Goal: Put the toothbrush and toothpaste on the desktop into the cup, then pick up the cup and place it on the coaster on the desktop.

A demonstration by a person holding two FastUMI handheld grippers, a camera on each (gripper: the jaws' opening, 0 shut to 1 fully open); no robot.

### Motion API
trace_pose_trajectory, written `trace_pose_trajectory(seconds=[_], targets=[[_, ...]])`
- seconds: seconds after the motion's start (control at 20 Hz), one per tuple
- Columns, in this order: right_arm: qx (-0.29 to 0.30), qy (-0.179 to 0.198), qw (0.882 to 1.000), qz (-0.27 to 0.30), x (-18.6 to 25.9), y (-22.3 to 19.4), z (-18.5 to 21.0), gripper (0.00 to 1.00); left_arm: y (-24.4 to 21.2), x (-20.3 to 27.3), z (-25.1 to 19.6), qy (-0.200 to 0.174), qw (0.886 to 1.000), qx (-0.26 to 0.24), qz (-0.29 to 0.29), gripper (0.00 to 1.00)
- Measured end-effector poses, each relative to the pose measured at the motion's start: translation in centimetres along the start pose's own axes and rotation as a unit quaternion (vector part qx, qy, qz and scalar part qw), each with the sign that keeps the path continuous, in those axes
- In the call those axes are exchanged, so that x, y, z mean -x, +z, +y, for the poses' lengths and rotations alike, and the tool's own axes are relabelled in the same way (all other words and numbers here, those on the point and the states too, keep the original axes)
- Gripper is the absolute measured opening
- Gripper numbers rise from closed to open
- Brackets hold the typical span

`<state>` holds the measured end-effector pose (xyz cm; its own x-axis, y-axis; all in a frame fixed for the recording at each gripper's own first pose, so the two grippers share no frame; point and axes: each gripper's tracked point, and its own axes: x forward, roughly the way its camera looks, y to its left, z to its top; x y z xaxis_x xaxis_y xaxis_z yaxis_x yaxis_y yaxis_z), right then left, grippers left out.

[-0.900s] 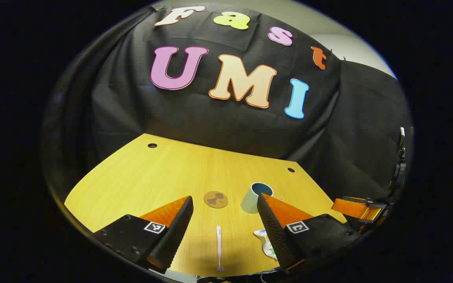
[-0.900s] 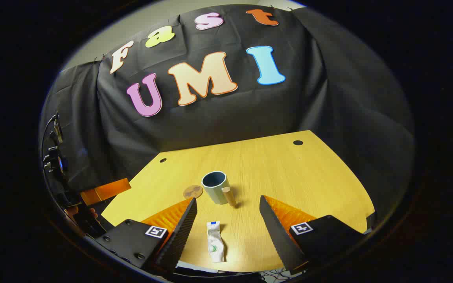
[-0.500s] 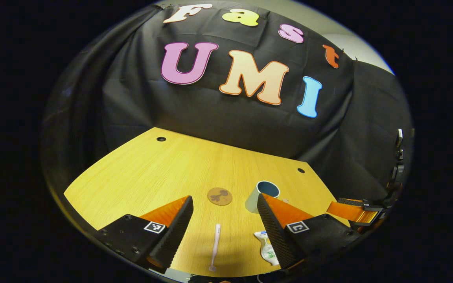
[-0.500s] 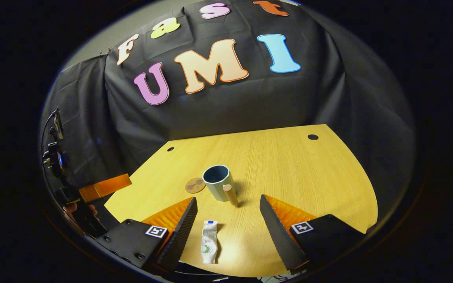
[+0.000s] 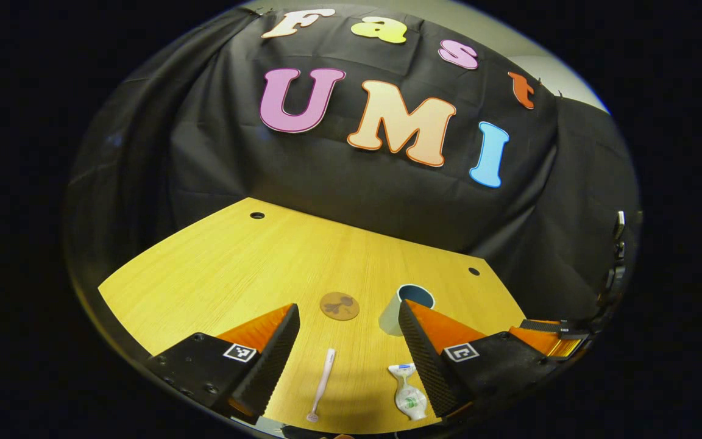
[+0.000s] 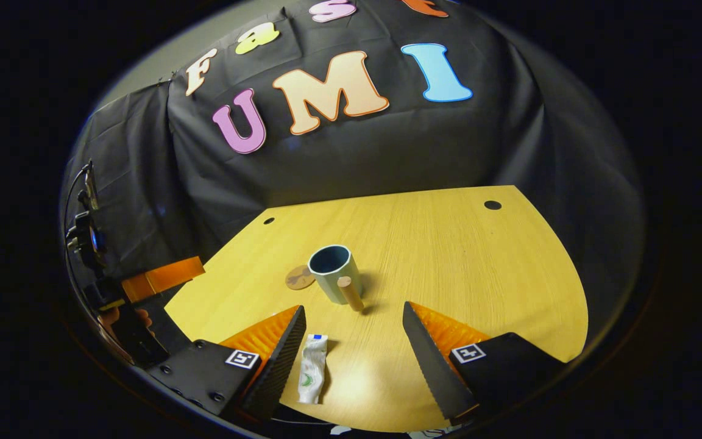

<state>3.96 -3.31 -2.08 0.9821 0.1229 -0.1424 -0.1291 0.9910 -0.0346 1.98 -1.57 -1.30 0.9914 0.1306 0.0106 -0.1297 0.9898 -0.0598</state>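
A pink toothbrush [image 5: 322, 385] lies on the wooden desktop [image 5: 247, 268] between the fingers of my open left gripper [image 5: 348, 353]. A white toothpaste tube [image 5: 407, 399] [image 6: 312, 377] lies flat beside the left gripper's right finger and, in the right gripper view, close to the left finger of my open right gripper [image 6: 354, 353]. The pale green cup [image 6: 334, 273] [image 5: 401, 308] stands upright with a wooden handle [image 6: 349, 292] pointing toward the right gripper. A round brown coaster [image 5: 339, 305] [image 6: 300, 277] lies just left of the cup. Both grippers hover above the near edge and hold nothing.
Small cable holes [image 6: 492, 205] [image 5: 257, 215] mark the desktop's far corners. Black cloth hangs behind the table. In the right gripper view, the other gripper [image 6: 165, 275] and a hand [image 6: 120, 317] sit at the left edge.
Both grippers have shifted over the desk: the toothbrush now sits left of centre in the left view, and the toothpaste has slid toward the left finger in the right view. Nothing was grasped.
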Motion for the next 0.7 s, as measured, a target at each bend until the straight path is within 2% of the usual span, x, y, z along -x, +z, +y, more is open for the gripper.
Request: trace_pose_trajectory(seconds=[0.25, 0.55, 0.6, 0.65, 0.7], targets=[[-0.006, -0.021, 1.0, 0.008, -0.1, -0.5, 0.0, 0.98, 0.4, -0.6, 0.6, -0.014, 0.999, -0.028, 0.007, 0.95], [-0.007, -0.062, 0.997, 0.033, -1.2, -2.4, 2.1, 0.98, -0.2, -1.2, 3.4, -0.051, 0.996, -0.057, 0.043, 0.95], [-0.007, -0.069, 0.997, 0.043, -1.6, -3.1, 2.5, 0.93, -0.2, -1.3, 4.0, -0.056, 0.995, -0.061, 0.049, 0.95], [-0.007, -0.073, 0.996, 0.055, -2.1, -3.6, 3.1, 0.98, 0.1, -1.4, 4.7, -0.061, 0.995, -0.066, 0.049, 0.95], [-0.007, -0.076, 0.995, 0.068, -2.5, -4.4, 3.7, 0.98, 0.1, -1.6, 5.4, -0.063, 0.994, -0.072, 0.053, 0.95]])
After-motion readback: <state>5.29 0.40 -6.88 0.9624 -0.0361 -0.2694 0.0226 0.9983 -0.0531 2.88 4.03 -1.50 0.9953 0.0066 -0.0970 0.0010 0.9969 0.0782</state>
